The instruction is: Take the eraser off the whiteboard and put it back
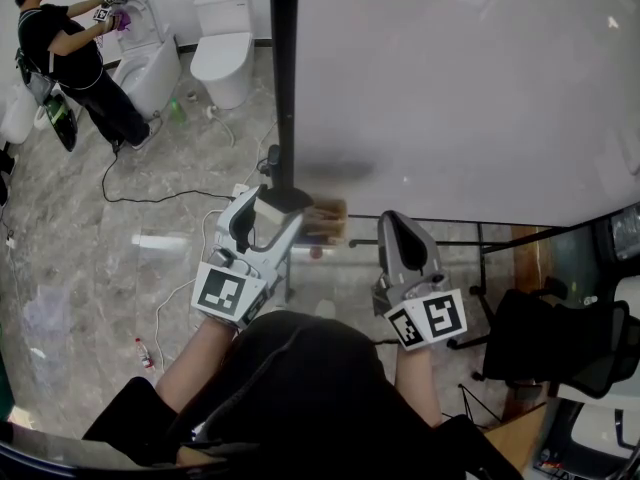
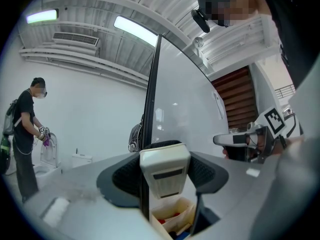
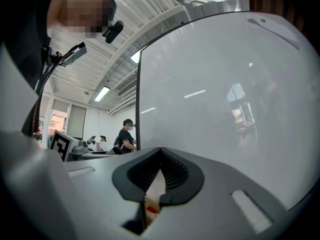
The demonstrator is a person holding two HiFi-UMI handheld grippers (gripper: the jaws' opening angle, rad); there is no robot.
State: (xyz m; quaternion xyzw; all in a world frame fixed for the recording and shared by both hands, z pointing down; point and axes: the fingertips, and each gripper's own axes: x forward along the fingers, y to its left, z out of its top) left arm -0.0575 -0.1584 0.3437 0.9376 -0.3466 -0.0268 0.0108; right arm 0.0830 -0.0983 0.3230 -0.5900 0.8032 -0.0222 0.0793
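eraser [image 2: 165, 171]: one, by the 7 o'clock corner of the one whiteboard [image 1: 450, 88]
left tongs [image 1: 272, 208]: wide apart, clamped on the eraser
right tongs [image 3: 160, 154]: closed together, holding nothing

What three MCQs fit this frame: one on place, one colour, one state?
1. Where is the eraser? A) in the left gripper B) on the floor C) on a chair
2. Eraser casing colour? A) red B) cream C) green
3. State of the right gripper? A) wide open B) shut, empty C) shut on a marker
Key: 1A, the left gripper view shows its pads clamping the eraser; 2B, the casing shows cream there; 3B, the jaw tips meet with nothing between them.
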